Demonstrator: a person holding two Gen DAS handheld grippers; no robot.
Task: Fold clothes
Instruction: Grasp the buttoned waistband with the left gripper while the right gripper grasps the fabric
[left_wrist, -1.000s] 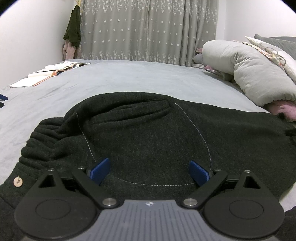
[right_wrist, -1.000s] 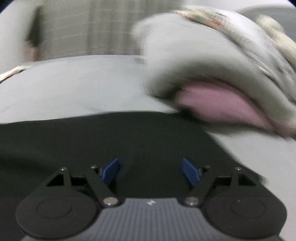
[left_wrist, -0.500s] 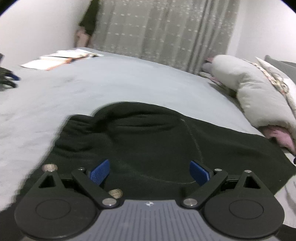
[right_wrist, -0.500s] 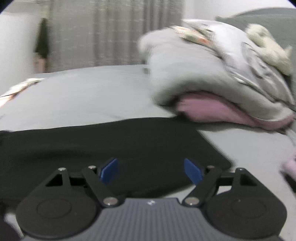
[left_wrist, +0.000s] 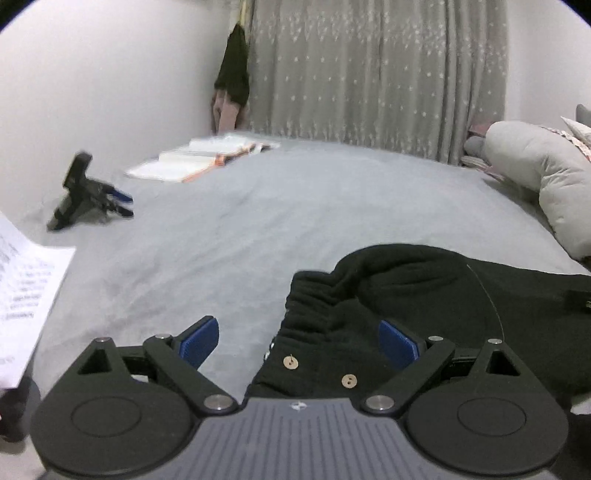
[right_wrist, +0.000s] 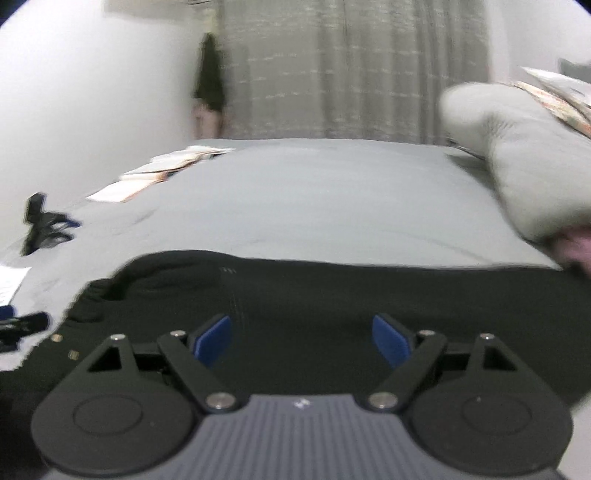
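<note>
On the bed (left_wrist: 295, 206) lie soft, limp black trousers (left_wrist: 424, 302); left tool (left_wrist: 299, 341) and right tool (right_wrist: 303, 338) both spread, empty; pinch the gathered waistband (left_wrist: 314, 295).

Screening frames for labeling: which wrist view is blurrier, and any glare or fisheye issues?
Right wrist view: motion-smeared curtain and pillow. Left wrist view: sharper, black garment buttons readable, books slightly soft. Both: dim flat light, no glare, dark fisheye corners.

Both your wrist cameras sit low, looking forward and downward across the bed (left_wrist: 295, 206) toward the curtain (left_wrist: 376, 74); both share the dark trousers (right_wrist: 332, 291) close below.
</note>
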